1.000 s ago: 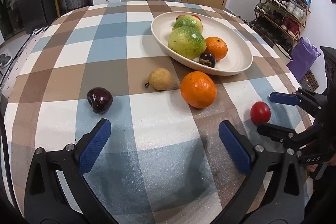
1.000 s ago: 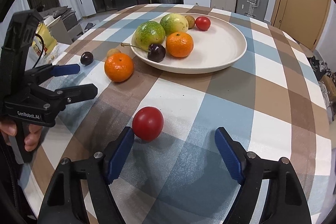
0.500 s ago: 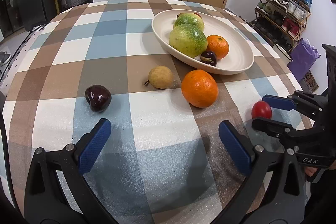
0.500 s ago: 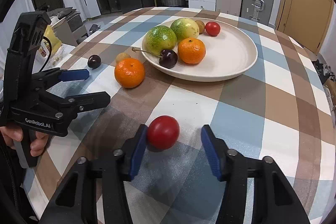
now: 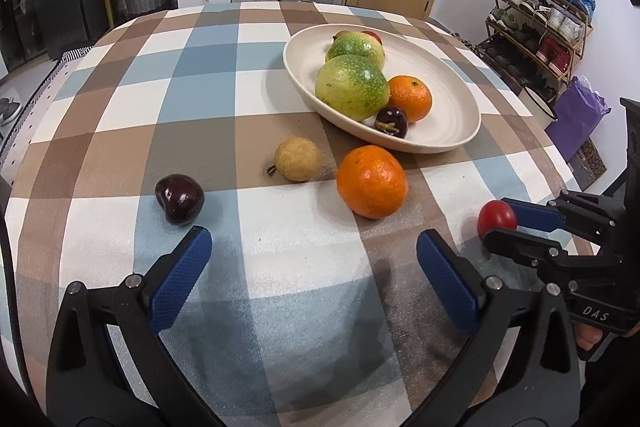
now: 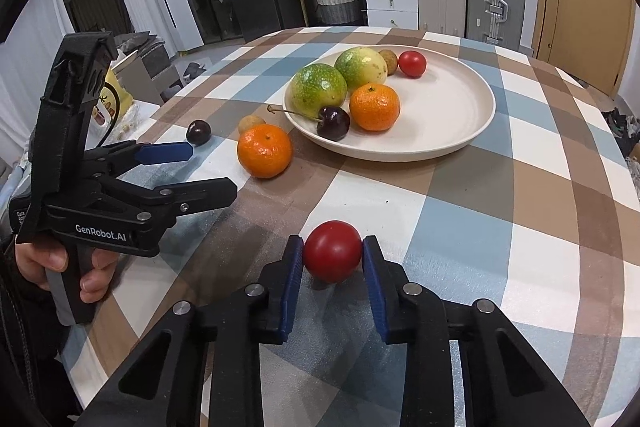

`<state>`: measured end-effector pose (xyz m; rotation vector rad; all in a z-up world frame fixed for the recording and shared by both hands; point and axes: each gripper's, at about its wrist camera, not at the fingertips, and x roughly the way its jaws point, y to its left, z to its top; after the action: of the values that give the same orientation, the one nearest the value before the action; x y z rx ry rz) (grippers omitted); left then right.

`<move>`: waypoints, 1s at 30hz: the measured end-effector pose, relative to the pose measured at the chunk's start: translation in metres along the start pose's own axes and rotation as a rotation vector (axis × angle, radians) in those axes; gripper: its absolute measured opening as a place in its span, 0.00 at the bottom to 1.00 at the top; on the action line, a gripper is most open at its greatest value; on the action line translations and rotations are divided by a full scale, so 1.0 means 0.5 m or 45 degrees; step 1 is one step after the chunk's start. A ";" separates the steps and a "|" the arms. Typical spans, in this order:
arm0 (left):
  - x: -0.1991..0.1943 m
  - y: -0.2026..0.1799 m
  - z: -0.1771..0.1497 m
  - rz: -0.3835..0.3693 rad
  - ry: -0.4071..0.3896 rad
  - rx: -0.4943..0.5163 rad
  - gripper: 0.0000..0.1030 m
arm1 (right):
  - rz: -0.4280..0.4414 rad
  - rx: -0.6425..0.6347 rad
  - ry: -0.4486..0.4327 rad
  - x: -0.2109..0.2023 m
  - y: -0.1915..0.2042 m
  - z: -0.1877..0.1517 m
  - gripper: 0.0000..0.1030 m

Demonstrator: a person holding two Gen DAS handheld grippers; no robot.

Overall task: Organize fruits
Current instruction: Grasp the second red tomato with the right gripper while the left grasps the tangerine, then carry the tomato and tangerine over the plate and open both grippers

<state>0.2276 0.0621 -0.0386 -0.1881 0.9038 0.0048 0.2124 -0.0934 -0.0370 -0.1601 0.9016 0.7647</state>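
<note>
Closed since the earlier frame, the right tongs (image 6: 333, 257) now pinch the red tomato (image 6: 333, 256) on the desk (image 6: 460, 219), while the left tongs (image 5: 312, 269) are held wide and empty; a lift toward the plate (image 6: 448, 131) is called for next.

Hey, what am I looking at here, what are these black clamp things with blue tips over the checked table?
They are hand-held tongs, one in each of a person's hands, each with a camera looking along its fingers. In the right camera's picture, the right tongs have just closed on a small red fruit, pads on both sides. The left tongs are open and empty. A plate holds fruit; an orange, a yellowish fruit and a dark cherry lie on the tablecloth.
</note>
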 end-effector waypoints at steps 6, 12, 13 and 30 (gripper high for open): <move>0.005 -0.032 0.024 0.002 -0.030 0.058 0.92 | -0.002 0.031 -0.033 -0.014 -0.011 -0.002 0.29; 0.025 -0.069 0.037 -0.022 -0.016 0.167 0.71 | -0.019 0.060 -0.038 -0.024 -0.025 -0.008 0.29; 0.028 -0.072 0.038 -0.029 -0.013 0.176 0.68 | -0.024 0.065 -0.039 -0.025 -0.027 -0.008 0.29; 0.023 -0.066 0.027 -0.133 -0.032 0.152 0.37 | -0.056 0.075 -0.042 -0.040 -0.024 -0.017 0.29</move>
<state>0.2478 0.0310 -0.0341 -0.1237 0.8660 -0.1430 0.2071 -0.1163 -0.0296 -0.1151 0.8856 0.6974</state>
